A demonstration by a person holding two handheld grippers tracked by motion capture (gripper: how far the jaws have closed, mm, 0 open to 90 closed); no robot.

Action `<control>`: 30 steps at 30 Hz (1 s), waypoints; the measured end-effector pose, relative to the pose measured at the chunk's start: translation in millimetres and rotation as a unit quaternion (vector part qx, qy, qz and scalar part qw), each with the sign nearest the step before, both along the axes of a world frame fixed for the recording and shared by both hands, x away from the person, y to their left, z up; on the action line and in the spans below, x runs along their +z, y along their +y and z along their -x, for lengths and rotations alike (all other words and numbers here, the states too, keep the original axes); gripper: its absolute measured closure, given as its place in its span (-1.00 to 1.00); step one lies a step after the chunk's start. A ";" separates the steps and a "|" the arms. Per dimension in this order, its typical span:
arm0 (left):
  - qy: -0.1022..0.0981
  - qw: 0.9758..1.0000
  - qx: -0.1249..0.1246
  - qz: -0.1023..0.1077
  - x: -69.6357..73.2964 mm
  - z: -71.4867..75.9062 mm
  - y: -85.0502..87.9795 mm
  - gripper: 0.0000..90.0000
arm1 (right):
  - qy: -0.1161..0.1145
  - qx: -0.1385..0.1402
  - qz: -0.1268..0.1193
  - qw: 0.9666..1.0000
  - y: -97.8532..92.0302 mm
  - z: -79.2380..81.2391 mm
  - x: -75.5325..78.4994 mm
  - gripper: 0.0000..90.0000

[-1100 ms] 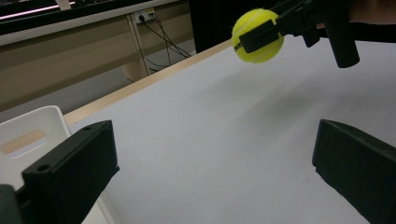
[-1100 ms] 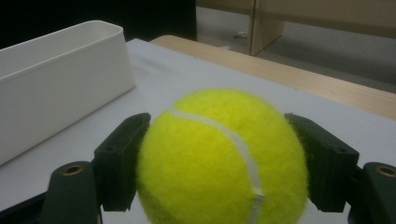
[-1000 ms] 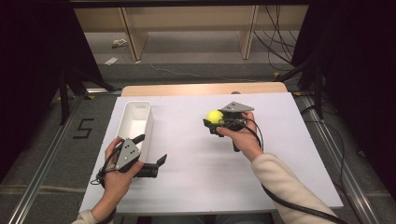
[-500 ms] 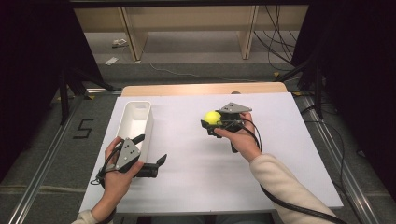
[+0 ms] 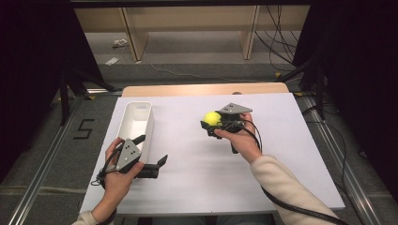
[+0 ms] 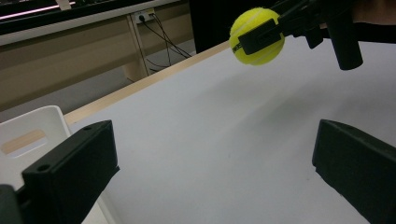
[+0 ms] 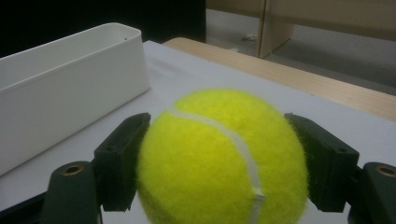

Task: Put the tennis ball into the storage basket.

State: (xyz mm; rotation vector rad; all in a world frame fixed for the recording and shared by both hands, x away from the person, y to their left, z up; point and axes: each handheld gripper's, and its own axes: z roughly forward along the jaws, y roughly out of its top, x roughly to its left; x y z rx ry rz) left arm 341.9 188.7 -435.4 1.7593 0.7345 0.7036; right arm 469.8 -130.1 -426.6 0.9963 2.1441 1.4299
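- Right gripper [image 5: 210, 123] is clamped on the tennis ball [image 5: 212, 118]; both pads press its sides in the right gripper view, ball [image 7: 222, 158] seated between the jaws.
- Ball sits clear of the white table [image 5: 281, 154], held above it near the middle, well apart from the white bin [image 5: 136, 123] at the left side.
- Left gripper [image 5: 151, 153] is released: jaws stand wide apart with nothing between them, low over the table just beside the bin's near end.
- In the left gripper view the ball [image 6: 257, 36] hangs ahead and above, one black pad across its face.
- Handling, my read: light, felt-covered, springy. Felt gives decent friction, so slip risk is low; the round shape is the issue, since an off-centre pinch would squirt it out.
- Best hold is across the widest part, pads opposite each other. The current grip looks close to that, pads about level with the ball's middle.
- Not fragile; moderate squeeze is fine. It will bounce and roll if let go from height, so a release wants to be low, inside the bin walls.
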 end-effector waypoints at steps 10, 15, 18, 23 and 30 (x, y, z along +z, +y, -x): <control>0.000 1.000 0.000 0.001 0.2 0.0 0.0 -1.00 | 0.000 0.003 -0.002 1.000 2.3 1.5 0.7 -0.41; 0.000 1.000 0.000 0.000 0.1 -0.1 0.2 -1.00 | -0.002 0.004 -0.002 1.000 3.8 2.3 1.6 -0.41; -0.001 1.000 0.001 0.000 0.3 -0.1 0.4 -1.00 | 0.000 0.006 -0.003 1.000 4.7 3.0 1.6 -0.41; -0.001 1.000 0.001 0.000 0.2 -0.1 0.4 -1.00 | -0.001 0.007 -0.002 1.000 6.1 3.6 1.6 -0.41; -0.001 1.000 0.001 0.001 0.4 0.0 0.6 -1.00 | -0.003 0.008 -0.003 1.000 7.8 4.6 1.5 -0.41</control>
